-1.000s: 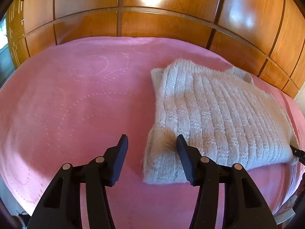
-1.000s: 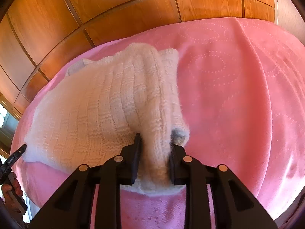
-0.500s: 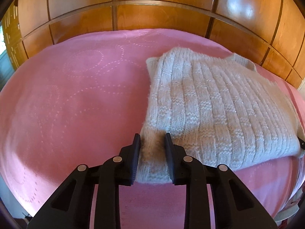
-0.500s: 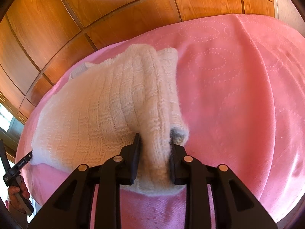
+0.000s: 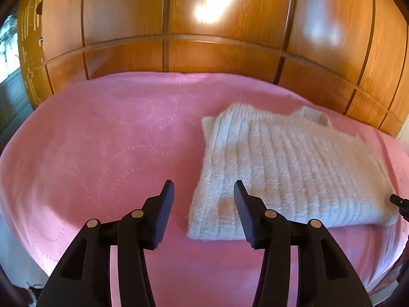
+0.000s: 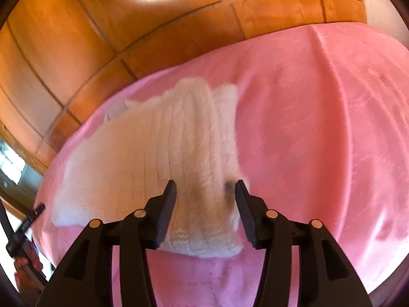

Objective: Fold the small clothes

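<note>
A cream ribbed knit sweater (image 5: 288, 168) lies folded flat on the pink bedspread (image 5: 102, 153). My left gripper (image 5: 204, 192) hovers just above its near left corner. Its jaws are opening, and the corner lies between and below them, with no pad pressing on it. In the right wrist view the same sweater (image 6: 158, 158) runs away to the left. My right gripper (image 6: 205, 194) is over the sweater's near right end. These jaws are opening too, with the knit edge lying loose between them.
Glossy wooden wardrobe panels (image 5: 230, 51) stand right behind the bed. Bare pink bedspread (image 6: 319, 140) stretches to the right of the sweater. The right gripper's tip (image 5: 398, 202) shows at the sweater's far end. A hand (image 6: 25, 266) holds the left gripper's handle.
The left gripper closed on the sweater's corner half a second ago and has let it go. The right gripper has also released its end. Both have lifted back a little.
</note>
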The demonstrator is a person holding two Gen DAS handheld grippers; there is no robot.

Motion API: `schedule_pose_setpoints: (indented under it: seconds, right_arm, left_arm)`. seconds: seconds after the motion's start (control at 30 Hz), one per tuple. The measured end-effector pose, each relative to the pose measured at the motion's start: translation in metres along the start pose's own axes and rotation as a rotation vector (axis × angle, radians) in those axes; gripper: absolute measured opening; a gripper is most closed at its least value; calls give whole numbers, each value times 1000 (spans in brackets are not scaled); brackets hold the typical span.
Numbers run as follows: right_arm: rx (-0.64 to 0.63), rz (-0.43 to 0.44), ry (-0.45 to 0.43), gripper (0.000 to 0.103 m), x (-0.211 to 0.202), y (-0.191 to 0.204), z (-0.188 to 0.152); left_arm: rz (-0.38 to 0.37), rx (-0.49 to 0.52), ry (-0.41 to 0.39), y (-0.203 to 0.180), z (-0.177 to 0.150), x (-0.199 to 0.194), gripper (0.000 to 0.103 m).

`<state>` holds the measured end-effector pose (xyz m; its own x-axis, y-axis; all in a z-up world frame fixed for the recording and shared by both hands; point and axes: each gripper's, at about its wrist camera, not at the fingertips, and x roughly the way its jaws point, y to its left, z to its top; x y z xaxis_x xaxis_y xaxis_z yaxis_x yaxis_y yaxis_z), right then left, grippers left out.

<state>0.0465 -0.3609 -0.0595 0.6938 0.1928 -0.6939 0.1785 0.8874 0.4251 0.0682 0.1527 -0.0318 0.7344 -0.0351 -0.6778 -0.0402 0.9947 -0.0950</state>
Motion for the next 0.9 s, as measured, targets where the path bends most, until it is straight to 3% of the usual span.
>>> schedule_pose_setpoints:
  seconds: [0.07, 0.2, 0.43, 0.5, 0.53, 0.57, 0.63, 0.7, 0.9]
  right_arm:
    - [36, 5, -20, 56, -4, -9, 6]
    - [96, 37, -12, 57, 7, -23, 18]
    - [150, 180, 106, 57, 48, -28, 24]
    - [129, 196, 136, 55, 52, -21, 24]
    - [99, 196, 156, 48, 53, -16, 23]
    - [73, 184, 171, 34, 54, -10, 23]
    - [37, 163, 182, 27, 51, 0, 25]
    - [-9, 161, 172, 25, 40, 16, 32]
    - [-93, 307, 104, 23, 6, 89, 64]
  left_arm:
    - [-49, -21, 0, -3, 1, -3, 48]
    - [-160, 1, 28, -24, -1, 1, 48]
    - [-257, 79, 111, -68, -9, 32, 48]
    - [-286, 87, 141, -77, -9, 44, 48]
    - [-292, 95, 156, -81, -9, 50, 48]
    - [-291, 103, 179, -86, -10, 58, 48]
    - [-290, 106, 202, -90, -13, 68, 48]
    - [-295, 100, 211, -89, -14, 74, 48]
    - [-382, 32, 225, -74, -10, 78, 48]
